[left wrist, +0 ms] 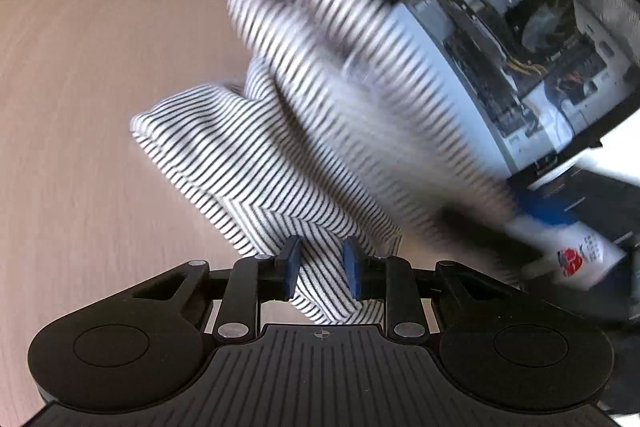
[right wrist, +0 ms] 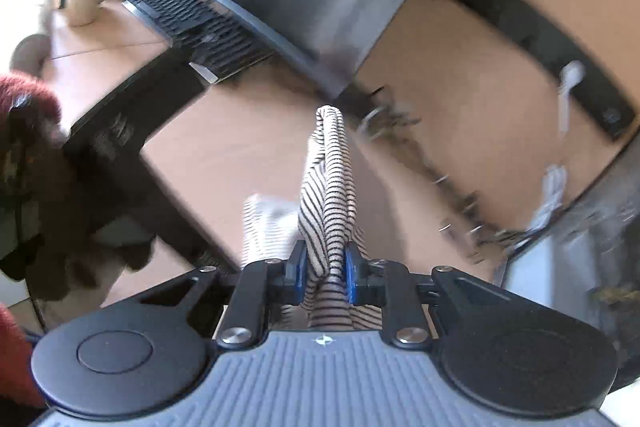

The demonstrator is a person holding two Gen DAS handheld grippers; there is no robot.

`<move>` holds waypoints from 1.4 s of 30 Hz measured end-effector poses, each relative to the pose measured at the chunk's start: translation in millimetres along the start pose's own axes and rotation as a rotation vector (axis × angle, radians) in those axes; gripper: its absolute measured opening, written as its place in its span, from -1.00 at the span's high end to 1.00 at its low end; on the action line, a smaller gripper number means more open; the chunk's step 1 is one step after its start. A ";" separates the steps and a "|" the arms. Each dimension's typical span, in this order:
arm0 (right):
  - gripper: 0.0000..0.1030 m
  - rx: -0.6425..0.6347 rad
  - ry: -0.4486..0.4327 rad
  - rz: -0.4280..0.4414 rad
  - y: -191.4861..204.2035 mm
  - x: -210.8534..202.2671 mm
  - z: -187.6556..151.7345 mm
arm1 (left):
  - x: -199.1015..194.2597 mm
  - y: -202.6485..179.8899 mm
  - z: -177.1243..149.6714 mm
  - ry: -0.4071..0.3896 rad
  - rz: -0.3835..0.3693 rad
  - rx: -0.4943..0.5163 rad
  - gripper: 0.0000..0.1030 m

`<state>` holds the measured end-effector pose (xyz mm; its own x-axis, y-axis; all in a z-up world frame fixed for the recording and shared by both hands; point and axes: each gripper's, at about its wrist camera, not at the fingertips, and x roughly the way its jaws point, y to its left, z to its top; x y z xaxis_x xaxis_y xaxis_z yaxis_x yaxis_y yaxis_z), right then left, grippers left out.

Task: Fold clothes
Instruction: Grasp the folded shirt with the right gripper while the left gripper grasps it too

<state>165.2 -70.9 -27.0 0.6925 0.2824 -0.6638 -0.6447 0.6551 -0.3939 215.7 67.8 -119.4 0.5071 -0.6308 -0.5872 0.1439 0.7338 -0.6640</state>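
Clearly I'm early on: my left gripper [left wrist: 320,269] pinches the striped garment [left wrist: 256,163], my right gripper [right wrist: 325,277] pinches another bunch toward two o'clock. It hangs crumpled above the wooden tabletop [left wrist: 80,67]; no fold made, all remain.

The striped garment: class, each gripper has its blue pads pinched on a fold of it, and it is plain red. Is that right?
Not quite. The garment is white with thin dark stripes, not plain red, as the left wrist view shows. The left gripper and right gripper do each pinch a fold of it.
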 end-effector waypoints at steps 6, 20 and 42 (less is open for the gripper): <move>0.59 -0.072 0.010 0.030 37.5 19.7 -23.3 | -60.7 -1.7 -1.7 -0.118 0.139 0.061 0.42; -0.16 -0.086 -0.058 -0.004 45.8 1.1 -40.9 | -24.8 -15.1 42.3 -0.094 0.216 0.167 0.27; 0.83 0.226 -0.091 0.115 -33.9 -30.1 -39.8 | 0.2 -40.6 -19.4 0.019 -0.071 0.119 0.29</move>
<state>153.3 -129.4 -18.9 0.6518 0.4189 -0.6322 -0.6392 0.7521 -0.1606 193.4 33.0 -101.5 0.4765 -0.6859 -0.5500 0.2792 0.7112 -0.6452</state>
